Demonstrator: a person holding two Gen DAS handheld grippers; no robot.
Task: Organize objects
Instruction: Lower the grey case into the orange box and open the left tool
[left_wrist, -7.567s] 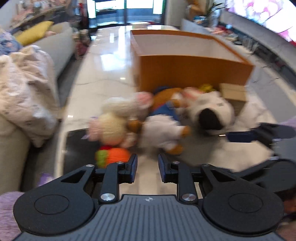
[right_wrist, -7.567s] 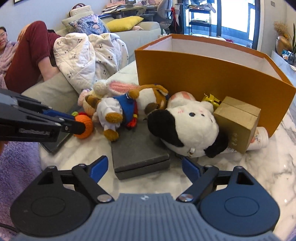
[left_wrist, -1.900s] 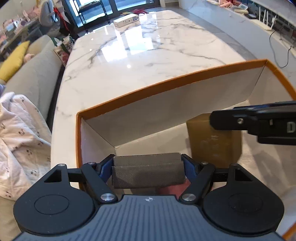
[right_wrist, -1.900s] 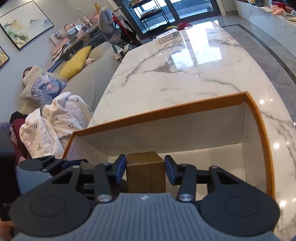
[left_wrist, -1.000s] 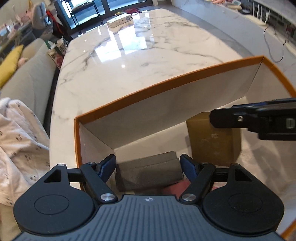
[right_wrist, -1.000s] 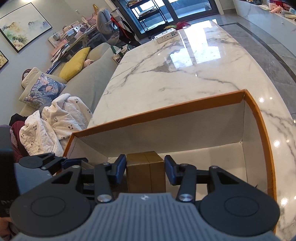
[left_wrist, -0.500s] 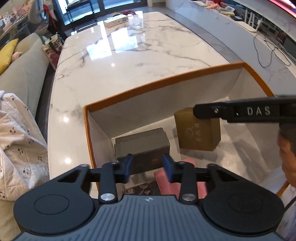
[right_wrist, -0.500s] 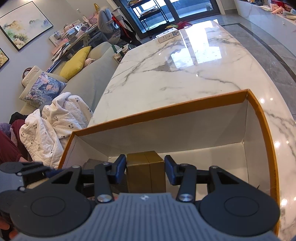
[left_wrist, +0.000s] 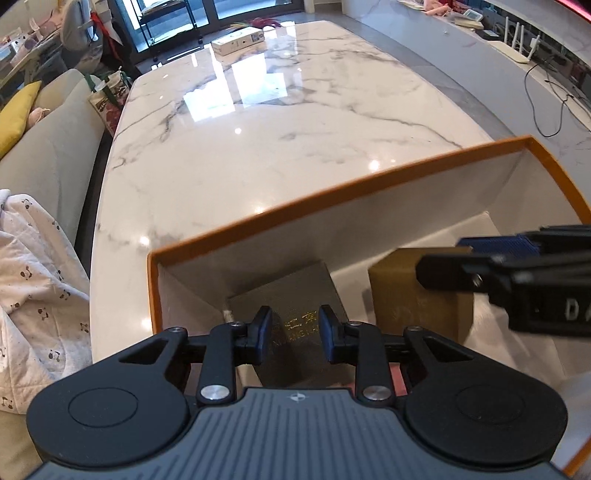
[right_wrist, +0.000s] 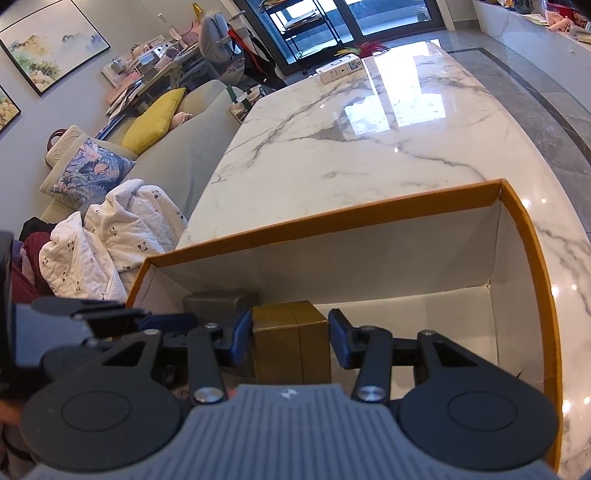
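Note:
A large orange box (left_wrist: 332, 194) with a white inside stands on the marble table; it also shows in the right wrist view (right_wrist: 332, 218). A dark grey case (left_wrist: 295, 291) lies in its left corner, also in the right wrist view (right_wrist: 219, 301). My left gripper (left_wrist: 294, 330) hovers above the case, jaws narrowly apart and empty. A gold-brown carton (right_wrist: 290, 332) stands on the box floor, also in the left wrist view (left_wrist: 395, 291). My right gripper (right_wrist: 291, 338) straddles the carton with small gaps on both sides, so it looks open.
The marble table (left_wrist: 277, 129) stretches ahead, with a white packet (left_wrist: 238, 40) at its far end. A sofa with a white blanket (right_wrist: 107, 243) and cushions runs along the left. Something pink (left_wrist: 397, 373) lies in the box near the case.
My left gripper let go of the grey case, rose and narrowed its jaws. My right gripper's jaws have parted slightly from the carton, which stands on the box floor.

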